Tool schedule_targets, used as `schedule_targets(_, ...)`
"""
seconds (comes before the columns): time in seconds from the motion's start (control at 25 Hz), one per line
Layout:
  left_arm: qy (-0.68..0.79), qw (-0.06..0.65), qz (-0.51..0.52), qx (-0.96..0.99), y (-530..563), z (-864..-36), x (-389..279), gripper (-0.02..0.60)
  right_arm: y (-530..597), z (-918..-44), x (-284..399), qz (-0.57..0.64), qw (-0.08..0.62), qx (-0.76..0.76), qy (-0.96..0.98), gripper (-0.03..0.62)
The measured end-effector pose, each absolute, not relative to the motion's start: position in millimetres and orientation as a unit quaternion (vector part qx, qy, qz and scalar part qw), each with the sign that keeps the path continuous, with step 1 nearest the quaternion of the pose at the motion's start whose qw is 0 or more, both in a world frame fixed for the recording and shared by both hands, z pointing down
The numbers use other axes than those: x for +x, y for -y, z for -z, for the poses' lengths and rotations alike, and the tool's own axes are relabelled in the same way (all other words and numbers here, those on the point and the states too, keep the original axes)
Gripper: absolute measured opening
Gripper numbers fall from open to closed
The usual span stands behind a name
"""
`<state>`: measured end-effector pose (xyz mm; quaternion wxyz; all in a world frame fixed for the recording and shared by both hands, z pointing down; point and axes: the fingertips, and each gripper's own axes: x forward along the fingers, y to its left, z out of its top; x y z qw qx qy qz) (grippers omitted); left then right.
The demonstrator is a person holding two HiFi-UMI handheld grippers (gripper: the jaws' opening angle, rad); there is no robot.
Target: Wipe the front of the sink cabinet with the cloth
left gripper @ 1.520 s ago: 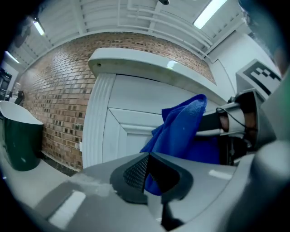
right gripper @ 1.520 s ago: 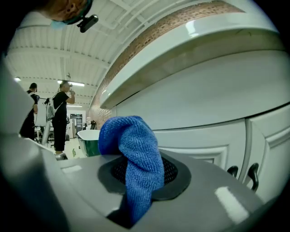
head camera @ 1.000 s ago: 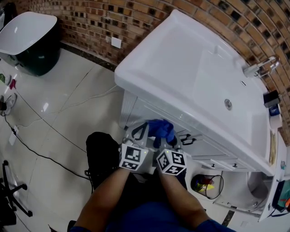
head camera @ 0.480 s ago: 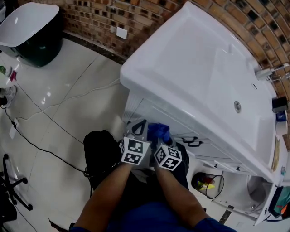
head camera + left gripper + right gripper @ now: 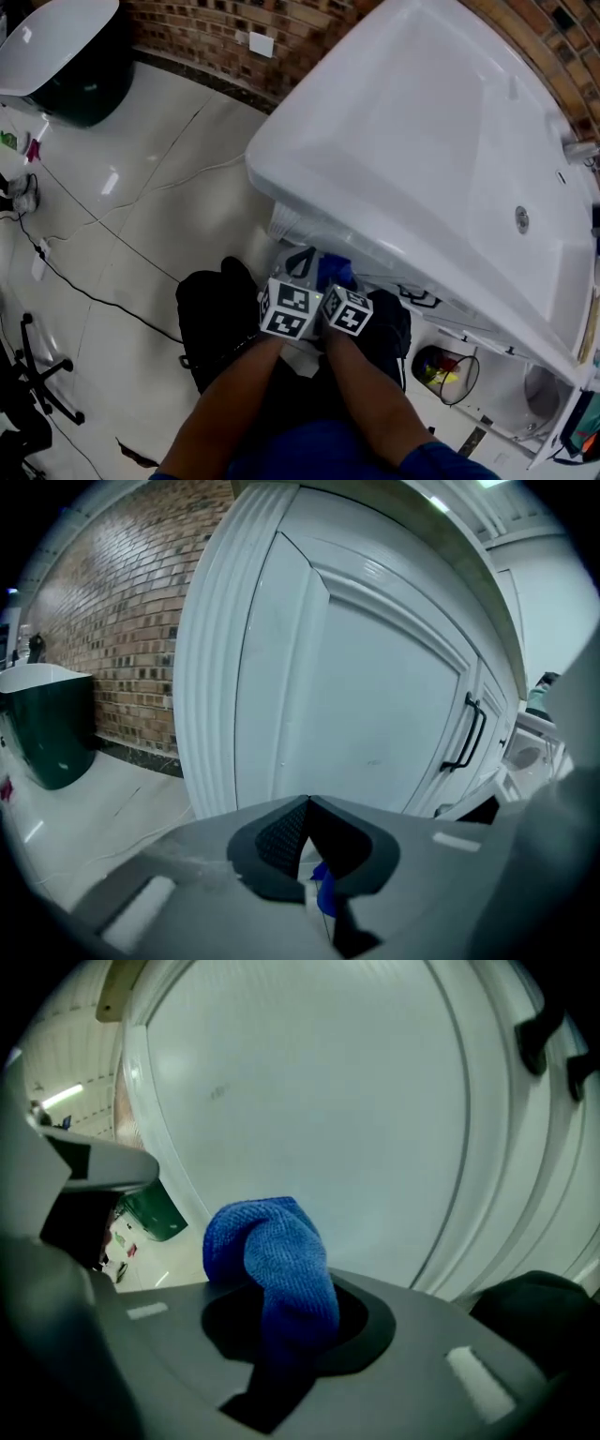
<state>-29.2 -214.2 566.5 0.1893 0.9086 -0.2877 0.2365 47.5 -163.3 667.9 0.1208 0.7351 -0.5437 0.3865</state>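
Both grippers have pulled closer together since a second ago, their marker cubes now almost touching. The blue cloth (image 5: 336, 271) shows less in the head view, tucked further in under the overhanging rim of the sink (image 5: 422, 150). I read that as a wiping stroke under way across the cabinet front (image 5: 375, 724), low on the door panel, with most of that front probably still to cover.

The right gripper (image 5: 281, 1330) is doing the work. Its fingers (image 5: 361, 1326) are pinching the cloth, which runs down between them as a dark fold. Ahead of the fingertips it bunches into a rounded wad. Just beyond that wad the white door panel fills the right gripper view, so the cloth is at the panel or very near it. I cannot tell from here whether it is actually pressing on the surface.

The left gripper (image 5: 307, 803) has its fingers (image 5: 277, 841) pressed together at the tips. Low behind them I see a small sliver of blue, too small for me to tell what it is. Ahead of these fingers stands the same door, and off to their right is its black handle (image 5: 466, 733), well apart from the tips. The cloth sits to the right of the left fingers, in the neighbouring gripper.
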Motion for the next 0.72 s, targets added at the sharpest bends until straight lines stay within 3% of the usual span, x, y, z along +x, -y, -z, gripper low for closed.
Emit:
schedule_targets(0.32,0.270,0.188,-0.245,0.912,209,-568,-31,0.000,163,-700,49,-0.416,0.147,0.718,0.538,0.080)
schedule_targets(0.72,0.245,0.150,-0.207,0.935,186,-541,-10,0.001,139,-602,41,-0.363,0.029,0.724,0.586,0.080)
